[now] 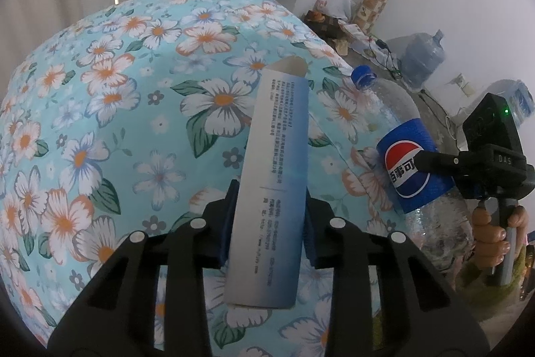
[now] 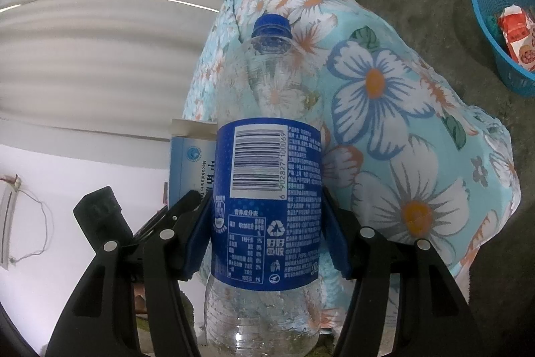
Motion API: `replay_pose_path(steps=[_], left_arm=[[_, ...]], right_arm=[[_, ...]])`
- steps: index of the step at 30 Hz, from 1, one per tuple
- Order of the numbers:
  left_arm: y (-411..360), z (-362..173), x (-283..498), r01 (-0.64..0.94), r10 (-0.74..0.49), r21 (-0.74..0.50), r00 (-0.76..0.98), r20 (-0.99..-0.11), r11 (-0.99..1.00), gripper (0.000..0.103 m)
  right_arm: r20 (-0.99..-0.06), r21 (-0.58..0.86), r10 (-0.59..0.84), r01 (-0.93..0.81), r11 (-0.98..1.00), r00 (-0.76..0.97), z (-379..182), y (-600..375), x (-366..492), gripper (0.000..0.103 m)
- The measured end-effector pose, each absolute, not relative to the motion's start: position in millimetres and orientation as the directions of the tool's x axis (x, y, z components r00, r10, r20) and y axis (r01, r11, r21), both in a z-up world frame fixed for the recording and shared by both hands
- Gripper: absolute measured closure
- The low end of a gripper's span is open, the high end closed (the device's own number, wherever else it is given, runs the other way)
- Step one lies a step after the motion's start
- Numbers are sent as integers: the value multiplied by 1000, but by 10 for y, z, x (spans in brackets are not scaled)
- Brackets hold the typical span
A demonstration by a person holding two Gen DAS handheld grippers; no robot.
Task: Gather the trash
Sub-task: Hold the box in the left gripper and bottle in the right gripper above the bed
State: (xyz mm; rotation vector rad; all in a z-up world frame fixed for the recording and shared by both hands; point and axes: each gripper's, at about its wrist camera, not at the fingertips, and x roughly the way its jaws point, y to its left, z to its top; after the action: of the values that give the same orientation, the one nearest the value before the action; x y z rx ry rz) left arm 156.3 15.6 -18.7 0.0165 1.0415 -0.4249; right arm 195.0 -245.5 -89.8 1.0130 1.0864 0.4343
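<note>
Collection half complete: left tongs clench the blue-white carton, right tongs clench the empty bottle, both above the floral bedspread; blue basket beyond it awaits them.

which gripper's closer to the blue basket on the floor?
Right. The right gripper, jaws clamped on the Pepsi bottle, has the blue basket ahead to its right. The left gripper, holding the carton, shows none.
</note>
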Motion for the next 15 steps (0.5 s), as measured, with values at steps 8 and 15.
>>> replay_pose_path(steps=[8, 15], left_arm=[[170, -115, 1537, 340, -325, -173, 466, -823, 924, 73], [185, -85, 1556, 331, -318, -168, 476, -820, 929, 73]], right_arm=[[-515, 851, 729, 166, 499, 452, -901, -2497, 1926, 45], [-509, 854, 731, 163, 494, 454, -902, -2528, 1911, 45]])
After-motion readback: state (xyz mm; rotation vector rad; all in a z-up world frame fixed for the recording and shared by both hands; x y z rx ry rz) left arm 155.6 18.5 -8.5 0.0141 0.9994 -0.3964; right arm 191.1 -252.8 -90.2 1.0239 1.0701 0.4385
